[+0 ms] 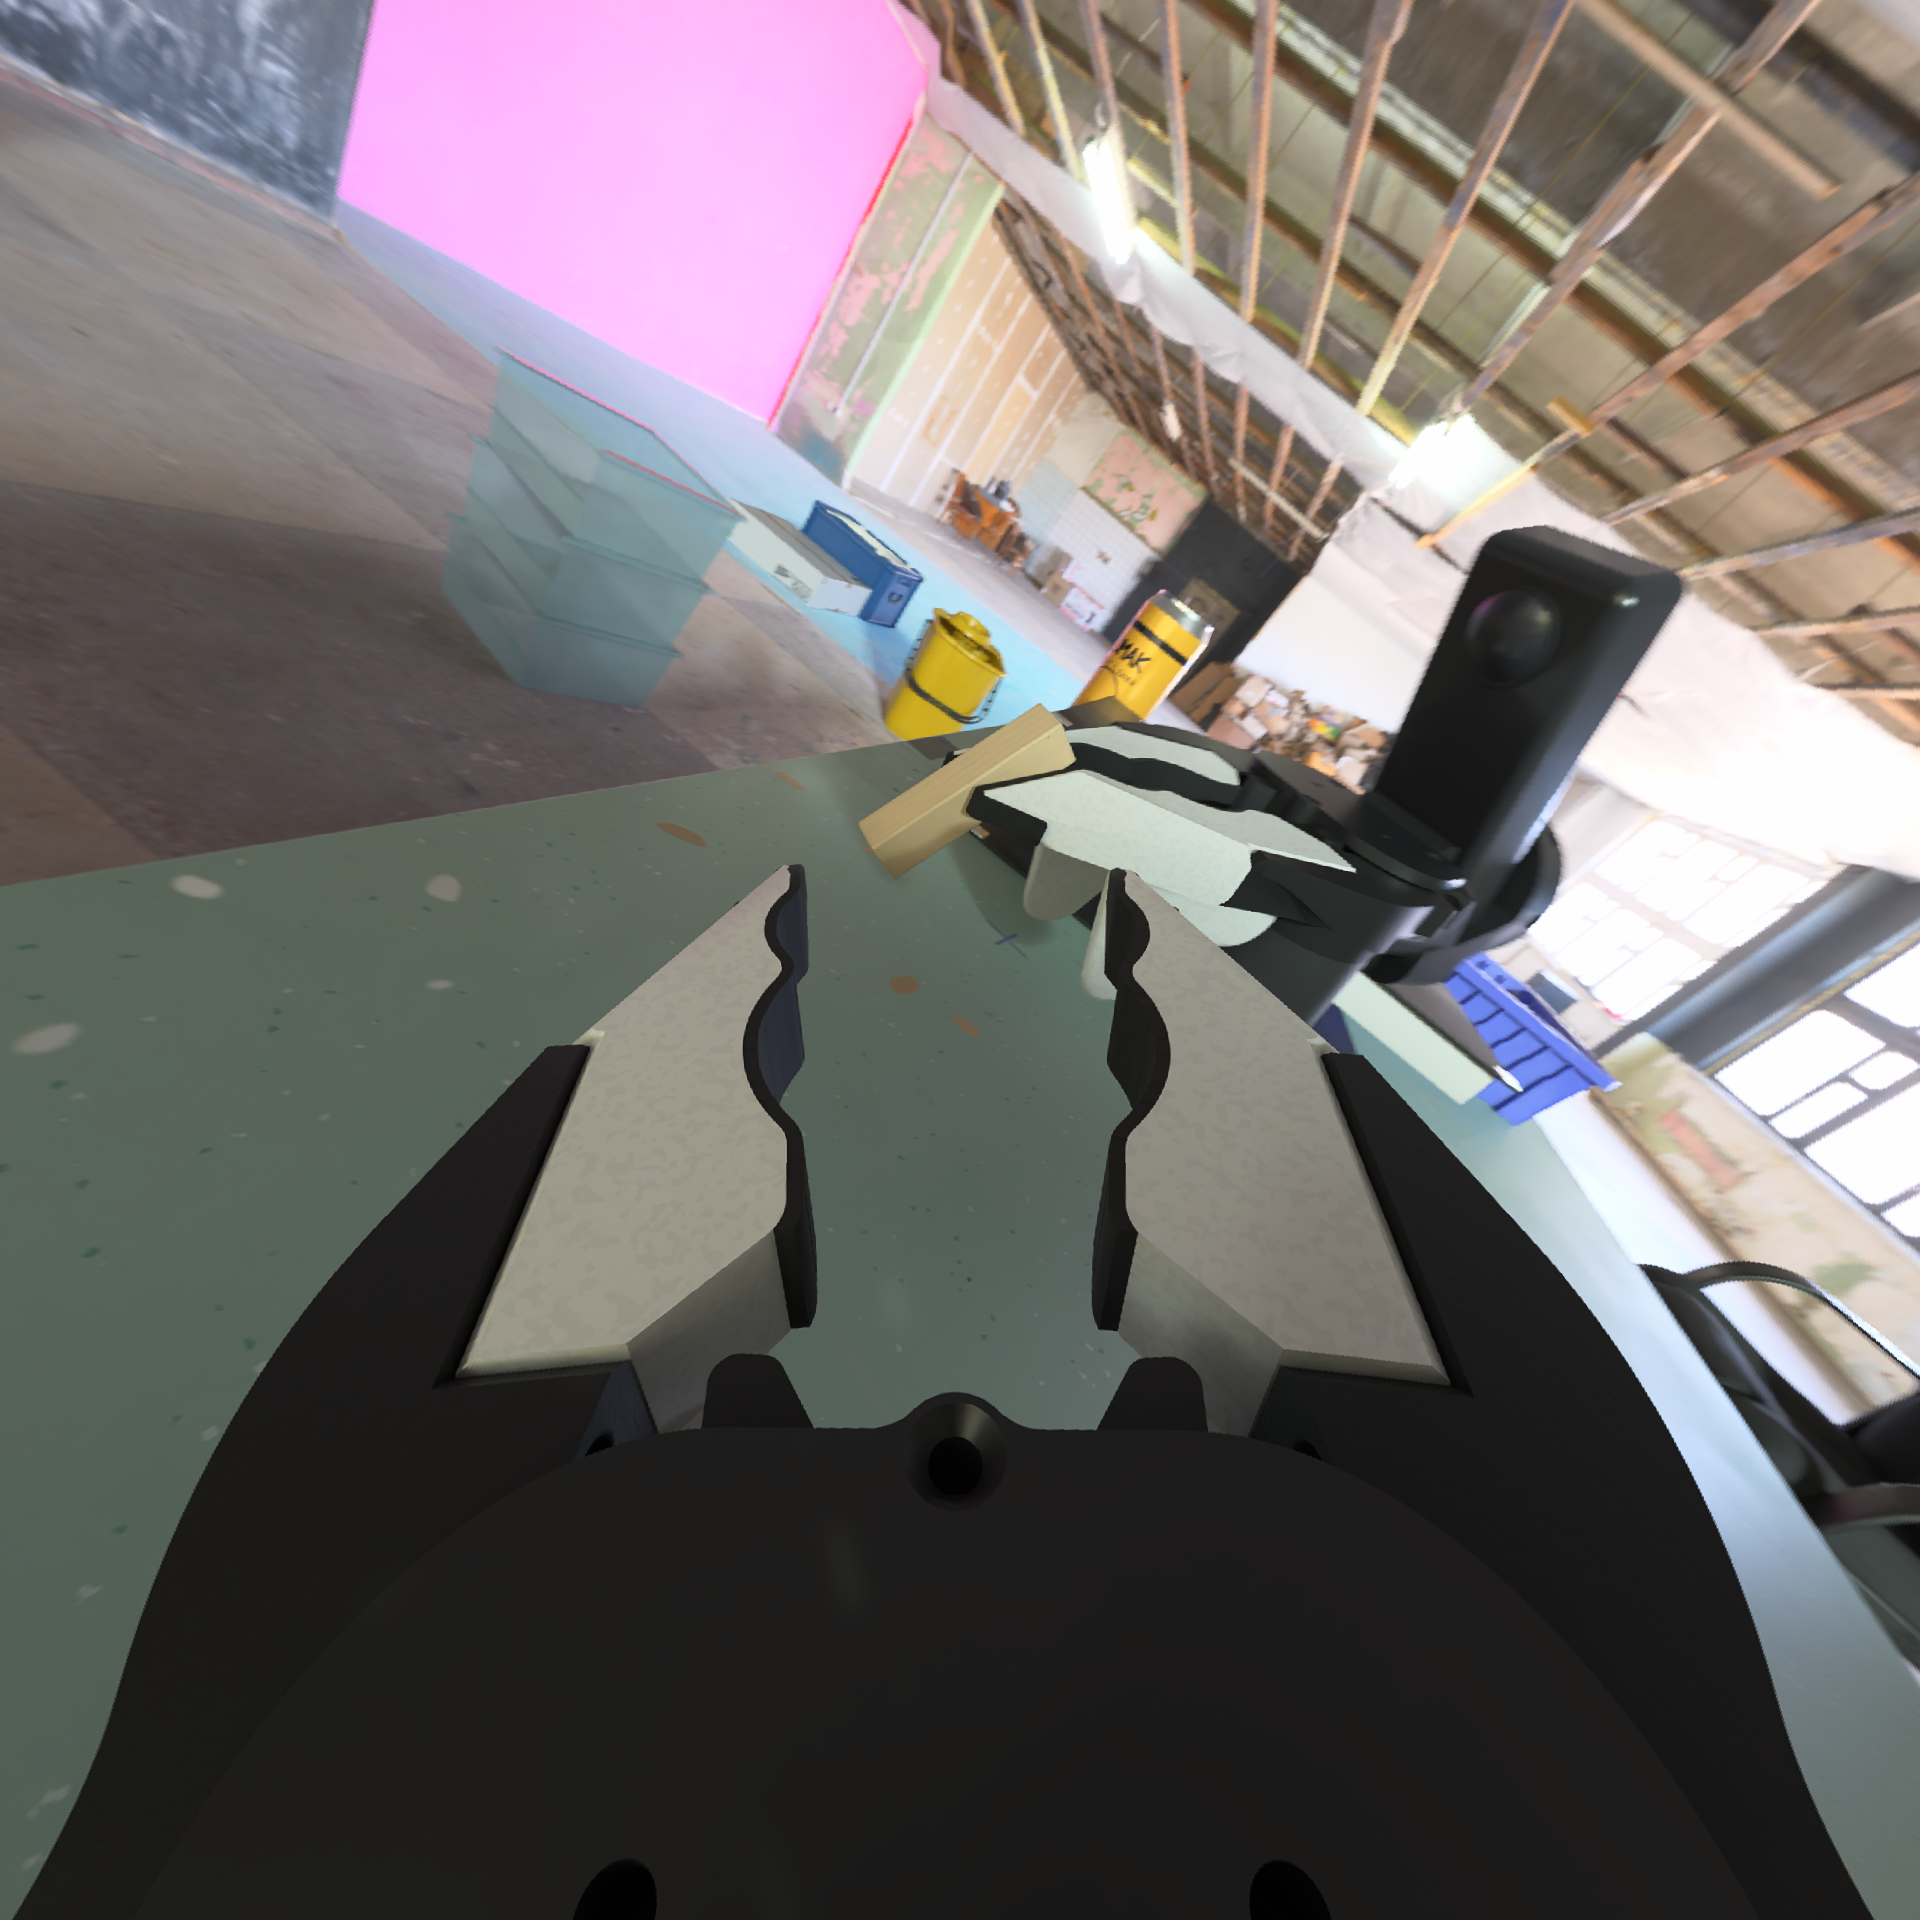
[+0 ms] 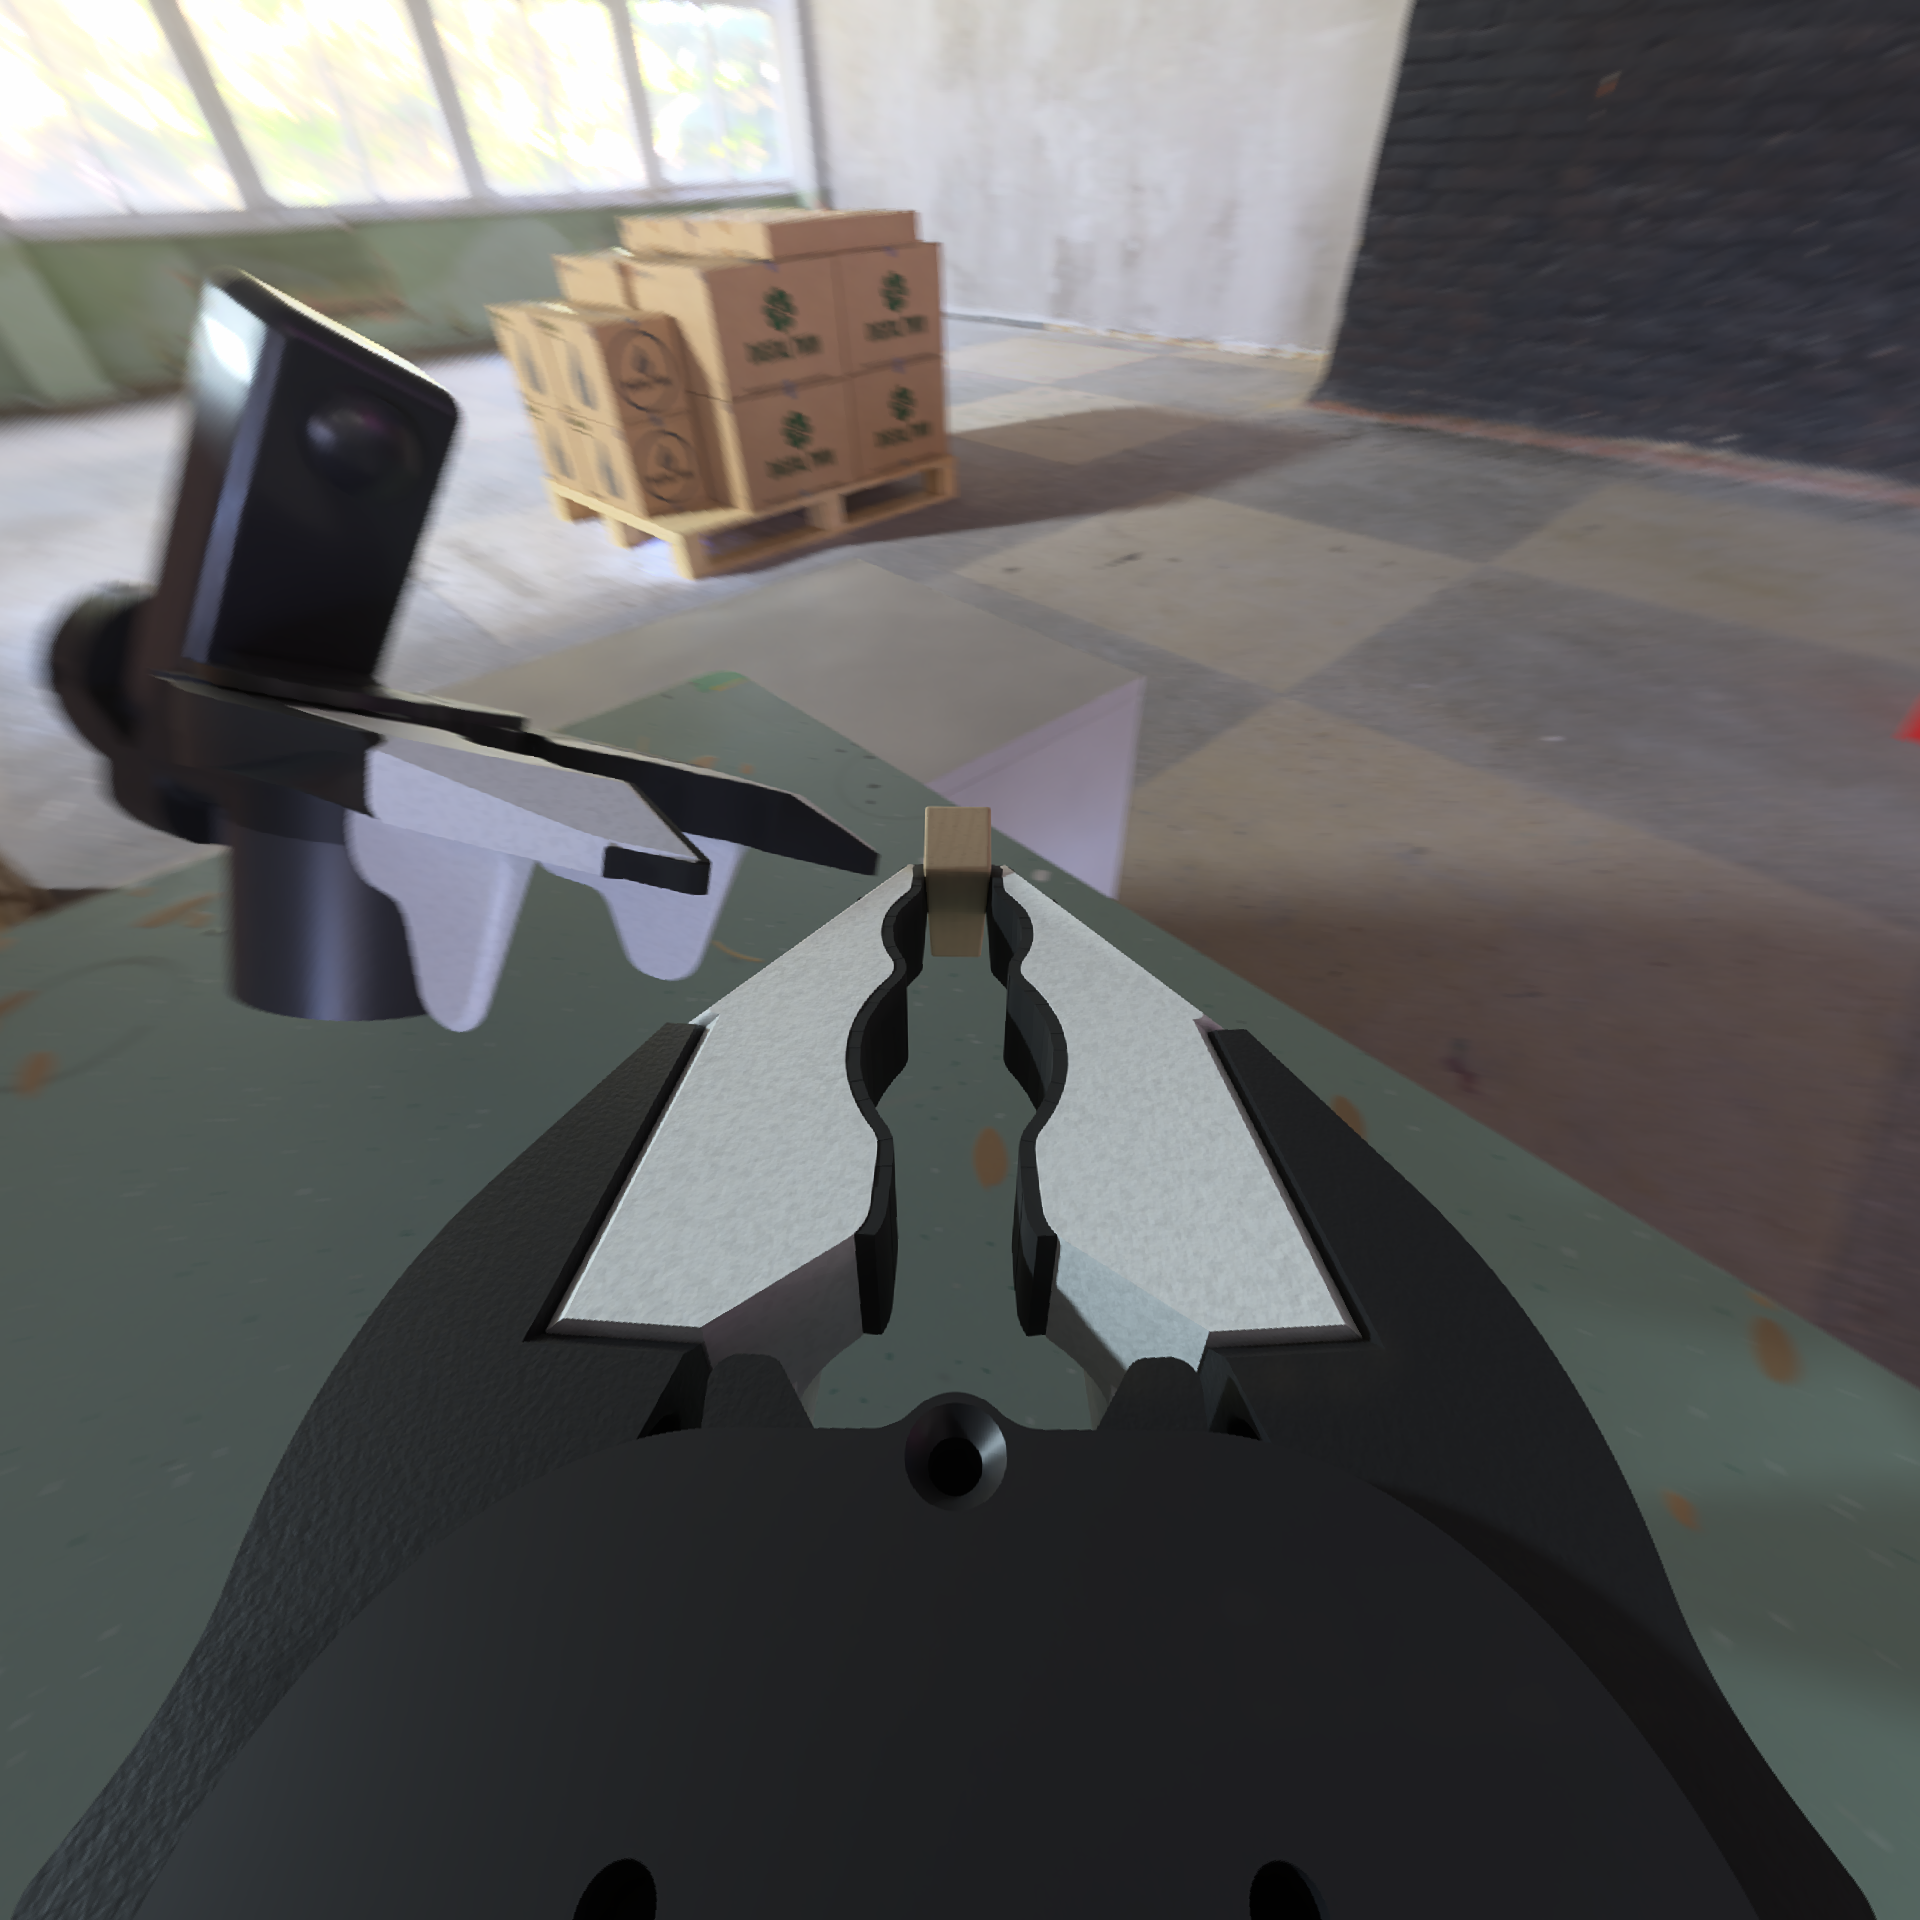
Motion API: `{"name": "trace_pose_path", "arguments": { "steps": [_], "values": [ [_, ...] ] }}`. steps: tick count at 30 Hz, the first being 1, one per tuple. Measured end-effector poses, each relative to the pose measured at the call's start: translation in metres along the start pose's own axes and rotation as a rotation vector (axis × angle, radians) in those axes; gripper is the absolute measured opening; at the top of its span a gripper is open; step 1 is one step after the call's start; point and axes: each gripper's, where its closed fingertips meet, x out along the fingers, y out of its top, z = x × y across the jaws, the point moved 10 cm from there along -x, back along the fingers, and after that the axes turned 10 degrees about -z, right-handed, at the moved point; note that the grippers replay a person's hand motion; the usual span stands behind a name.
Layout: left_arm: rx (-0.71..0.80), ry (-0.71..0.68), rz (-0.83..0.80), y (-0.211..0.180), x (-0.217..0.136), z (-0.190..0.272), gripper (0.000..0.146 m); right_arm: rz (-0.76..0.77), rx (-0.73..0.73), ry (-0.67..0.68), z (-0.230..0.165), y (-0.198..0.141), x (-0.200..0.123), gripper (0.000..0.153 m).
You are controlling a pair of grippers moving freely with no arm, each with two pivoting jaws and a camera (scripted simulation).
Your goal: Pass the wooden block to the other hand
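Note:
The light wooden block (image 2: 957, 857) is a short bar pinched between the tips of my right gripper (image 2: 956, 885), which is shut on it above the green speckled table (image 2: 208, 1247). In the left wrist view the block (image 1: 966, 790) sticks out to the left of the right gripper (image 1: 997, 812), just beyond my left gripper (image 1: 956, 878). My left gripper is open and empty, with bare table (image 1: 312, 1039) showing between its fingers. In the right wrist view the left gripper (image 2: 784, 868) is left of the block, tips pointing at it, a short gap apart.
Beyond the table's far edge stand translucent stacked bins (image 1: 582, 561), a blue crate (image 1: 868, 566), a yellow bucket (image 1: 951, 675) and a yellow can (image 1: 1143, 655). A blue bin (image 1: 1517, 1039) lies right. A pallet of cardboard boxes (image 2: 748, 384) stands on the floor.

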Motion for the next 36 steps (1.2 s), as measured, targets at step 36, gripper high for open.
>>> {"name": "trace_pose_path", "arguments": {
  "steps": [36],
  "values": [
    [0.564, 0.393, -0.258, -0.012, 0.02, 0.036, 0.013, -0.129, 0.155, 0.22, -0.009, 0.007, -0.005, 0.022]
  ]
}}
